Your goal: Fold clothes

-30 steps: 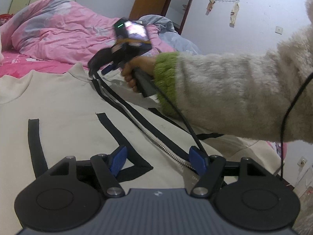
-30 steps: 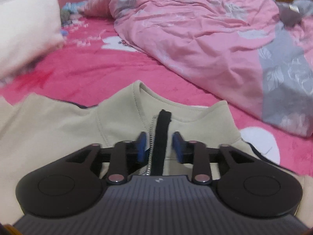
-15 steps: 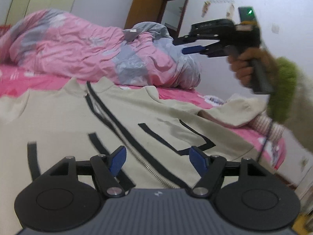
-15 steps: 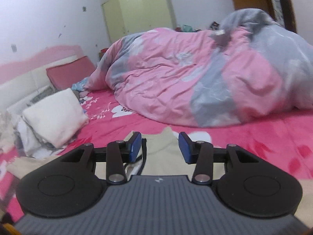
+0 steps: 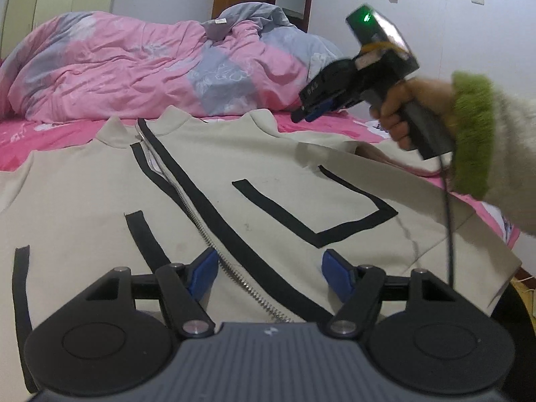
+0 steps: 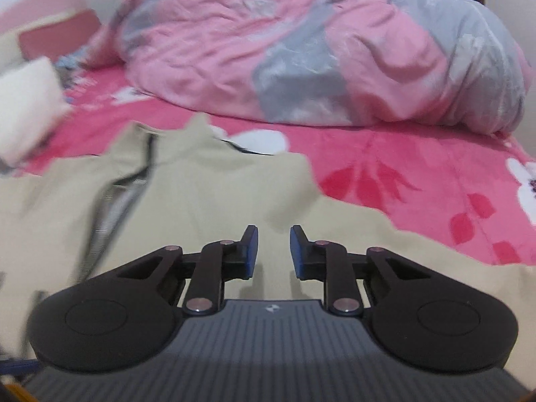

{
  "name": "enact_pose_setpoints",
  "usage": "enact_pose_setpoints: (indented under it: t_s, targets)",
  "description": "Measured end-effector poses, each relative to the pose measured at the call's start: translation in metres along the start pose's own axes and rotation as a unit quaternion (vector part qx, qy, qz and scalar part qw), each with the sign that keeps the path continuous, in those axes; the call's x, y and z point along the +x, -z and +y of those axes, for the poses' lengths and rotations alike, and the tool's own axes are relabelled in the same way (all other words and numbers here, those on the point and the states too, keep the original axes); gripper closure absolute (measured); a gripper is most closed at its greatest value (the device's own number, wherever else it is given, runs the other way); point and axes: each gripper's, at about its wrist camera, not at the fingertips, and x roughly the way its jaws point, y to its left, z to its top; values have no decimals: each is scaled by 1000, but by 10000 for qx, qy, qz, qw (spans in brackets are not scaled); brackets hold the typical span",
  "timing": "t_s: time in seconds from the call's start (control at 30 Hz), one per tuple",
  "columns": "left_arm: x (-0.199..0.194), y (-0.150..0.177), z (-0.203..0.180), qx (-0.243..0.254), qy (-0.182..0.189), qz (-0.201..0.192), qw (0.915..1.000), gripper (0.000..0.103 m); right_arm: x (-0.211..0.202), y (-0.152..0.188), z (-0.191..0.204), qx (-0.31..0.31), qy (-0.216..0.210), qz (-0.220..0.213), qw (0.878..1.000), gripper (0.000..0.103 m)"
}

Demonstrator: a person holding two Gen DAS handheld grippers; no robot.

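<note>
Two grippers, neither holding anything. Left gripper: blue pads spread wide, hovering low over the front of a beige zip-up jacket, its zipper running between the fingers. Right gripper: jaws parted by a narrow gap, nothing between them, above the jacket's shoulder area (view is motion-blurred). In the left wrist view the right gripper sits in the air over the jacket's far right shoulder, gripped by a hand in a fuzzy cream sleeve with green cuff. Jacket lies spread flat, front up, collar toward the far side of the bed, black trim stripes on the chest, hem at the near edge. Pink floral bedsheet underneath; rumpled pink-grey duvet behind the collar; white pillow at far left.
</note>
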Motion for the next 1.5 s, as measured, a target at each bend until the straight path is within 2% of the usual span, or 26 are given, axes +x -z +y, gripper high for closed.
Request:
enact_pose_setpoints:
  t_s: [0.1,0.17,0.23,0.3,0.4,0.43,0.47,0.53,0.57,0.6,0.63,0.67,0.7,0.8,0.87,0.93,1.03,1.07,1.13,1.17,1.3,1.37,1.43,1.5]
  targets:
    - [1,2,1,-9,21,-24,10000,32,16,-3,-24,230,255,-46,9994,81]
    - [2,2,1,-7,60,-29,10000,32,28,-10,-47,412,66,-50,9991,72]
    - [3,2,1,-13,94,-27,10000,31,42,-19,-67,257,-170,81,9995,47]
    - [3,2,1,1,91,-26,10000,31,52,-27,-82,-82,-58,100,9999,43]
    - [3,2,0,22,87,-23,10000,29,71,-35,-108,-57,-310,480,9983,31]
    - [4,2,-1,29,86,-23,10000,29,79,-34,-114,3,-480,715,9963,23]
    - [4,2,-1,35,84,-22,10000,29,85,-31,-116,-14,-595,993,9933,21]
    - [4,2,-1,49,82,-20,10000,28,96,-24,-111,-365,-543,1471,9870,21]
    - [4,3,-2,56,80,-19,10000,28,94,-23,-106,-478,-473,1418,9876,22]
    - [4,3,-2,63,79,-19,9999,28,92,-22,-100,-589,-406,1364,9881,36]
    - [4,3,-2,69,78,-18,9999,28,87,-23,-95,-623,-419,1288,9888,72]
    - [4,3,-2,70,77,-17,9999,28,81,-23,-87,-710,-296,1198,9898,95]
    - [5,3,-2,71,77,-15,9999,28,74,-23,-77,-899,-68,1079,9901,100]
    - [5,3,-2,75,76,-12,9999,28,48,-23,-52,-1412,690,570,9859,100]
    - [5,3,-2,77,76,-10,9999,28,34,-21,-44,-1614,1275,279,9782,100]
    - [5,3,-2,80,75,-7,9999,28,42,-13,-47,-1518,1669,403,9734,100]
    - [5,3,-2,83,74,-5,9999,28,74,5,-59,-1162,1843,848,9723,97]
    - [5,3,-2,86,69,-10,9999,28,80,11,-60,-1182,1876,753,9722,95]
    - [5,3,-3,90,60,-22,9999,28,77,10,-57,-1249,2064,530,9690,80]
    - [5,3,-3,92,56,-28,9999,28,70,5,-56,-1125,2077,420,9708,79]
    - [5,4,-3,93,53,-57,9999,28,45,-24,-48,-789,1591,-104,9840,78]
    - [5,4,-3,87,55,-71,9999,28,39,-36,-32,-838,1004,-305,9909,79]
    - [5,5,-4,98,48,-83,9999,28,47,-46,-13,-910,243,-321,9950,80]
    - [4,5,-4,108,41,-94,9999,28,72,-50,2,-853,-302,-104,9958,80]
